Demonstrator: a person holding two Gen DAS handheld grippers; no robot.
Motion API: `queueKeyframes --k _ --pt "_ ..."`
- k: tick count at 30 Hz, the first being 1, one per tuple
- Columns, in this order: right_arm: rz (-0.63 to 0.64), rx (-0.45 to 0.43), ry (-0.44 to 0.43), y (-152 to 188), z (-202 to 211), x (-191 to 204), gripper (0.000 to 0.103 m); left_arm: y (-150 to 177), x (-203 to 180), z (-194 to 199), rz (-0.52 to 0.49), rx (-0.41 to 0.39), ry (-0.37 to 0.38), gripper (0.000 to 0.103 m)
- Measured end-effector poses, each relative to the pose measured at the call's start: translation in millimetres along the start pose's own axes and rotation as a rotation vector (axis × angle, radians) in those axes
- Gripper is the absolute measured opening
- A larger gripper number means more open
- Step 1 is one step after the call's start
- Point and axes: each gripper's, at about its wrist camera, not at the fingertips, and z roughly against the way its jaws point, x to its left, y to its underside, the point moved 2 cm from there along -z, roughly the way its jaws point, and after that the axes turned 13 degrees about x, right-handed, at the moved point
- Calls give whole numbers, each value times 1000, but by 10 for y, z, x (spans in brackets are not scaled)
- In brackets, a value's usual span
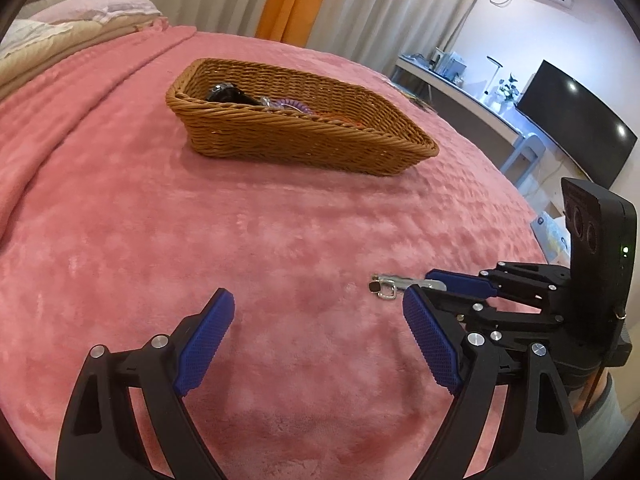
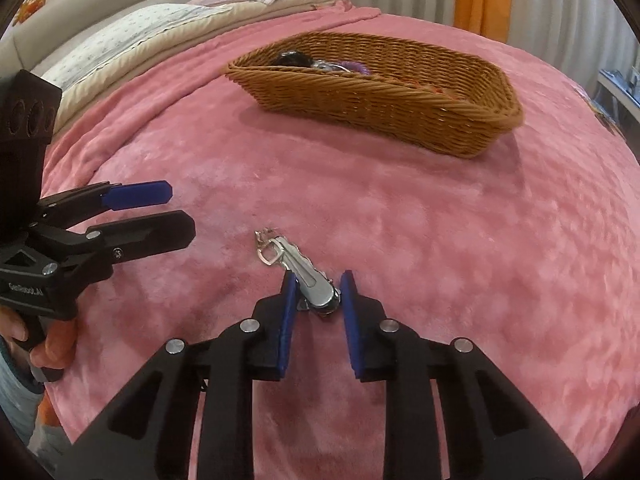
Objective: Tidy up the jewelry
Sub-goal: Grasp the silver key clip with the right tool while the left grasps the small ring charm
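Note:
A silver metal clip with a small ring and chain (image 2: 308, 276) lies on the pink blanket; it also shows in the left wrist view (image 1: 388, 285). My right gripper (image 2: 318, 286) straddles its near end, fingers close on both sides, touching or nearly so. My left gripper (image 1: 318, 316) is open and empty above the blanket, left of the clip; it shows in the right wrist view (image 2: 176, 216). A wicker basket (image 1: 312, 140) (image 2: 384, 104) farther back holds a black piece, a purple coil and other jewelry.
The pink blanket (image 1: 160, 220) covers the bed. Pillows and folded bedding (image 2: 140, 28) lie at the head. A desk with a monitor (image 1: 576, 128) stands beyond the bed's right edge. Curtains hang behind.

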Motion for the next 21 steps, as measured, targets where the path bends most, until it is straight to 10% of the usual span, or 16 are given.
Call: queueKeyframes --k 17,21 --pt "-266 -19 38 245 125 -227 19 -196 -473 -423 -182 132 -66 46" --pt "-254 -23 9 272 125 -225 20 -193 -446 -426 -174 133 -82 17"
